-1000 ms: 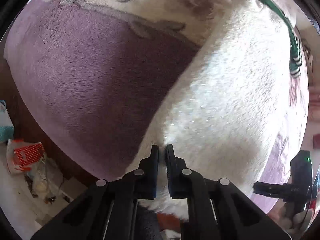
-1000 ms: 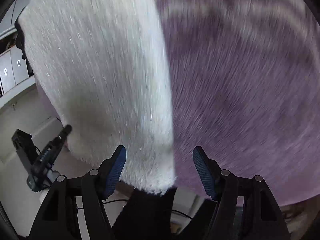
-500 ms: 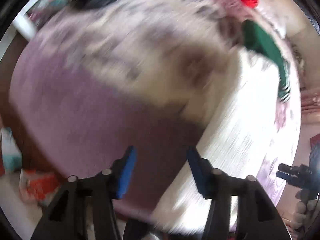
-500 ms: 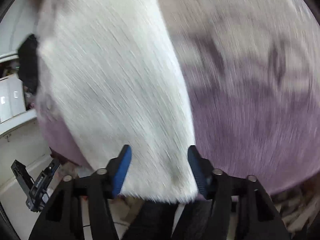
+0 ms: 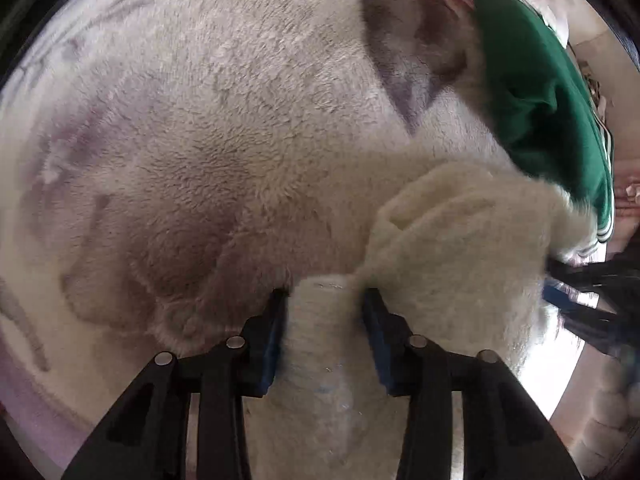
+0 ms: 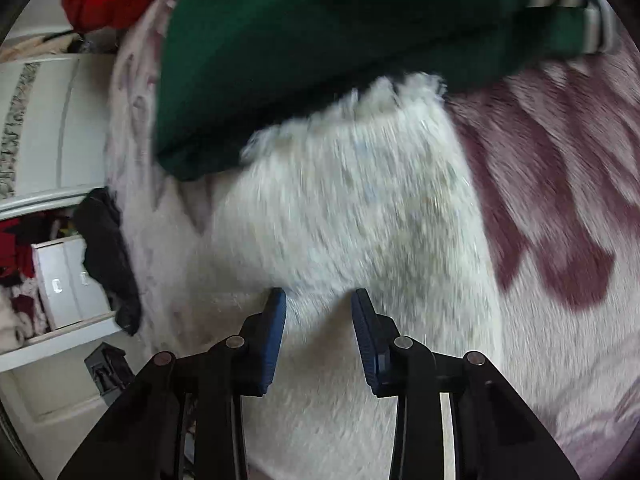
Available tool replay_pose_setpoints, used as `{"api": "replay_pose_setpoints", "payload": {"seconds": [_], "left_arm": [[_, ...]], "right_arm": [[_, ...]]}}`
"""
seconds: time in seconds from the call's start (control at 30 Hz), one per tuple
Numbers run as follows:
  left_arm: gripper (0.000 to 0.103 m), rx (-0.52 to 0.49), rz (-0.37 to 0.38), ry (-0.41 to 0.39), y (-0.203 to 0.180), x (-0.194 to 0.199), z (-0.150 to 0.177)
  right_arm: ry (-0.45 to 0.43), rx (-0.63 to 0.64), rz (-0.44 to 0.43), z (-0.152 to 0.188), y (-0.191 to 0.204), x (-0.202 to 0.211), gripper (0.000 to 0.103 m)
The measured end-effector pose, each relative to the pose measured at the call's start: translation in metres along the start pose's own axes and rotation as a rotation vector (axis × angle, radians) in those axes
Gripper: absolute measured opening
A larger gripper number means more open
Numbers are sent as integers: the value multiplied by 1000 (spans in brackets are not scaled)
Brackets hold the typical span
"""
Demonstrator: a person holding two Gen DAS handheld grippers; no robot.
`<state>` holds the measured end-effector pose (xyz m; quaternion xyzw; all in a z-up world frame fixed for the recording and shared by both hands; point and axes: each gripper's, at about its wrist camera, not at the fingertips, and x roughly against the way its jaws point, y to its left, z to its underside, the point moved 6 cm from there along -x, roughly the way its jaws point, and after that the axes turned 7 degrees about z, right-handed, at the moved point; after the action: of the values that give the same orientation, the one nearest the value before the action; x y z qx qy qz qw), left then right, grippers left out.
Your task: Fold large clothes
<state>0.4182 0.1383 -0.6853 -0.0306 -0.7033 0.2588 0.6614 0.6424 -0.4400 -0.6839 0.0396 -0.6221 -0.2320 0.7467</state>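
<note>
Fluffy white fleece garment (image 5: pixel 460 240) on a plush purple-patterned blanket (image 5: pixel 180 140)
Left gripper (image 5: pixel 324 300) and right gripper (image 6: pixel 318 300) both straddle its pile, jaws parted; a smooth green garment (image 6: pixel 320 40) lies beyond.

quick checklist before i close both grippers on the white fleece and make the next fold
1. Left gripper straddles a bunched ridge of the white fleece garment: ok.
2. Right gripper has fleece between its fingers: ok, though blurred.
3. Both sets of jaws parted, ready to close: ok.
4. Green garment clear of the fleece: not ok, it touches or overlaps the far edge.
5. Only one layer in each grip: cannot tell.
6. Patterned blanket not caught in the left pinch: cannot tell.
</note>
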Motion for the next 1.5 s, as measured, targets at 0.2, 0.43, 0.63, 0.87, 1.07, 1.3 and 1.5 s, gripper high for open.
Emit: {"api": "replay_pose_setpoints", "payload": {"seconds": [0.2,0.43,0.63,0.87,1.07,1.3,1.5], "left_arm": [[36,-23,25,-36,-2,55,8],[36,1,-43,-146,47,135,56],[34,62,-44,-56,87,115,100],[35,-22,98,1,79,140,155],[45,-49,105,127,85,138,225],[45,-50,60,233,91,89,292],[11,-29,83,147,91,106,299]], "right_arm": [[58,30,9,0,17,3,34],[144,209,-47,98,64,3,34],[158,171,158,119,93,-81,34],[210,165,25,175,83,-27,43],[212,41,-9,300,-1,18,60],[253,-210,3,386,-99,-50,61],[270,-284,-63,409,-82,-101,31]]}}
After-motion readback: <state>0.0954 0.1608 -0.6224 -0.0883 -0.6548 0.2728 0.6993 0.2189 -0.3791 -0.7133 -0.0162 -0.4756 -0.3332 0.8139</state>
